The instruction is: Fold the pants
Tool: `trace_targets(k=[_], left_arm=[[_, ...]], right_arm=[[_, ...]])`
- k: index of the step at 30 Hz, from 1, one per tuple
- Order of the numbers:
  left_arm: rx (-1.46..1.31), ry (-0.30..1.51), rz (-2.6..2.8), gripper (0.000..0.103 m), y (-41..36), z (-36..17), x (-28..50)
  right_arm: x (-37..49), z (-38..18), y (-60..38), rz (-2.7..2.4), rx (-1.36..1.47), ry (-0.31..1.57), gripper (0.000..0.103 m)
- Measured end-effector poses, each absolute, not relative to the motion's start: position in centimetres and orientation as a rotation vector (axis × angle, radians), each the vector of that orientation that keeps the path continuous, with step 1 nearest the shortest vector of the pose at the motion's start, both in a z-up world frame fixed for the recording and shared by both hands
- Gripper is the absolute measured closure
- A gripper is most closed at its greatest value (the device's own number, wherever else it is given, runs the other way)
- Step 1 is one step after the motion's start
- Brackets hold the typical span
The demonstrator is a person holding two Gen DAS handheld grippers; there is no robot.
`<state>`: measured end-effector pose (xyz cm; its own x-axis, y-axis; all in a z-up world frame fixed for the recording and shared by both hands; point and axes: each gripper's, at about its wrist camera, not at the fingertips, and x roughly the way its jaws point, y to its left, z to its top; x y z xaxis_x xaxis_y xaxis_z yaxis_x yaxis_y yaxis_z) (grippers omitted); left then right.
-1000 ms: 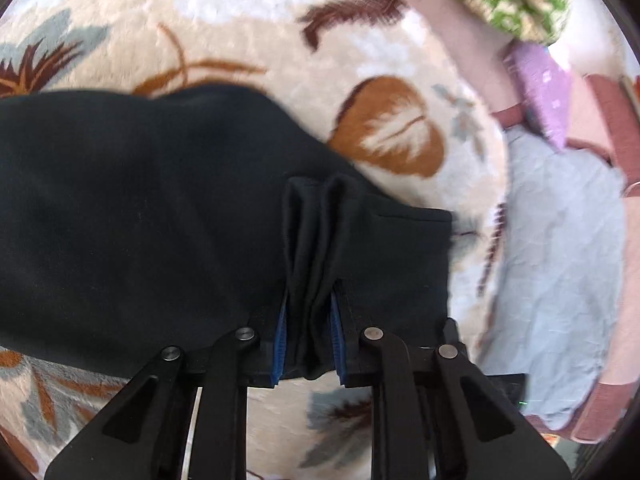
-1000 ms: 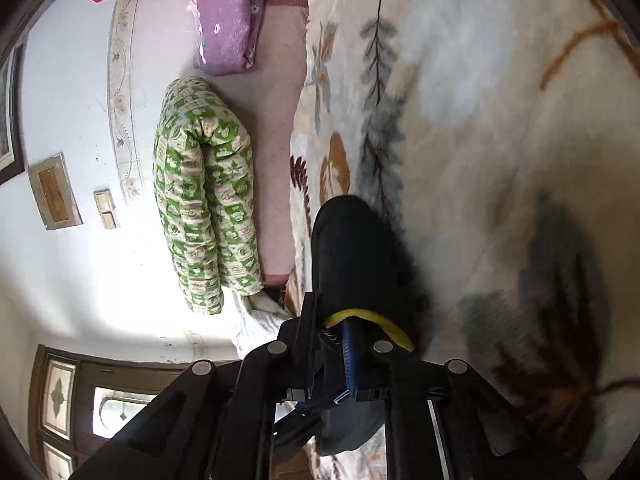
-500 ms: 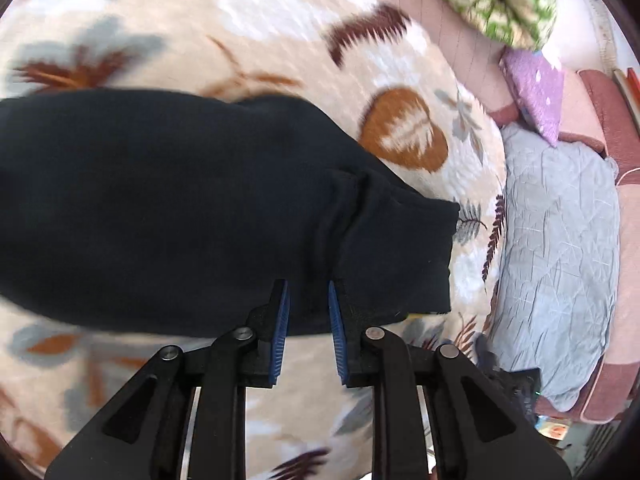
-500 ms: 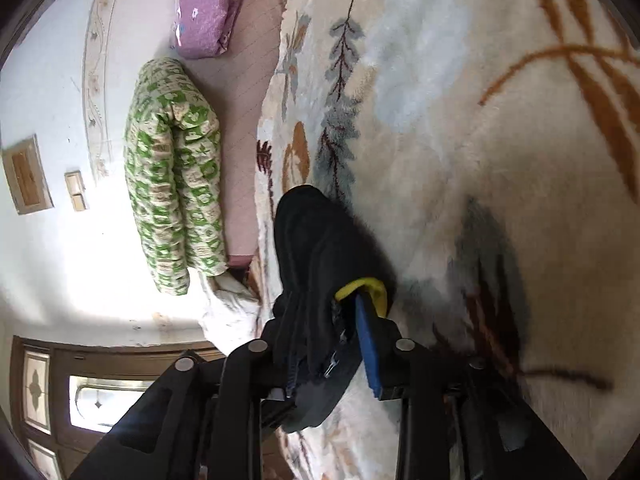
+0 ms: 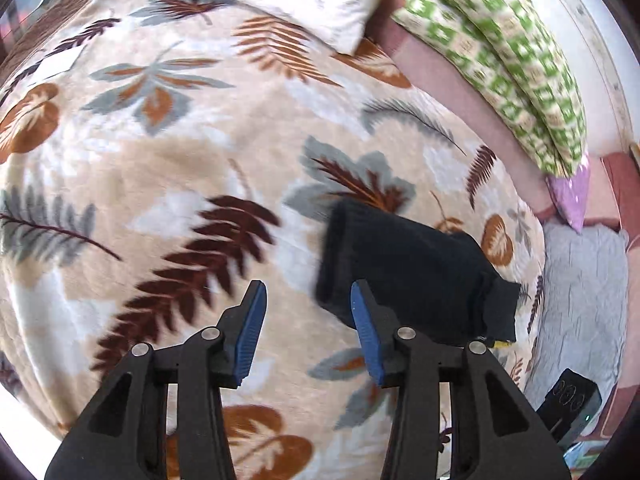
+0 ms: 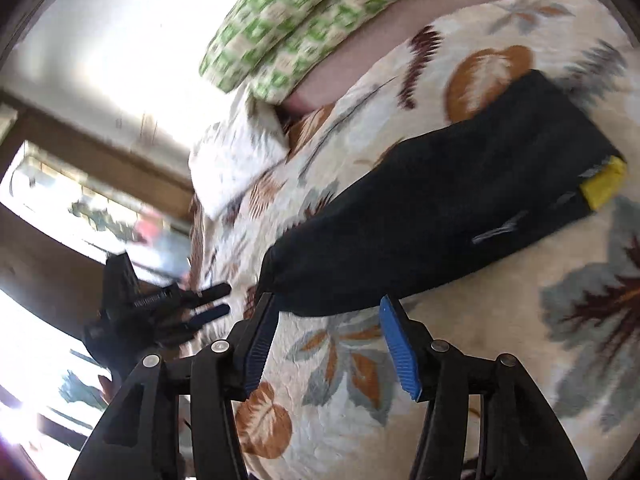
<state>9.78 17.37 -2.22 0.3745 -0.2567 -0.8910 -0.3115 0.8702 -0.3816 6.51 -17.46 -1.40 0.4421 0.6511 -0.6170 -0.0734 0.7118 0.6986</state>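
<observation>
Pants (image 6: 460,208): yellow tag (image 6: 604,179), writing unreadable.

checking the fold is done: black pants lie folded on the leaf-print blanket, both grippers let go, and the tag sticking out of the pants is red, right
The tag is yellow, not red; the right wrist view shows it at the end of the pants. The rest holds: they lie folded on the leaf-print blanket, and the left gripper and right gripper are opening with nothing between the jaws.

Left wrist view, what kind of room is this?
Most likely a bedroom at home: a plush leaf-print blanket covers a bed, a green patterned pillow lies along its far edge beside a small purple cushion, and folded black pants rest on the blanket.
</observation>
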Motion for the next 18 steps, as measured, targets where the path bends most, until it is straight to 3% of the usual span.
trace_targets(k=[9,18], left_arm=[[-0.662,1.246,0.001,0.061,22.3,-5.0,11.0],[-0.699,1.260,-0.023,0.061,22.8,-6.4,11.5]], right_arm=[[7.9,-3.2,-0.1,0.540,0.021,1.032,0.044],[8.9,-6.3,4.2,0.483,-0.149,1.038,0.036]])
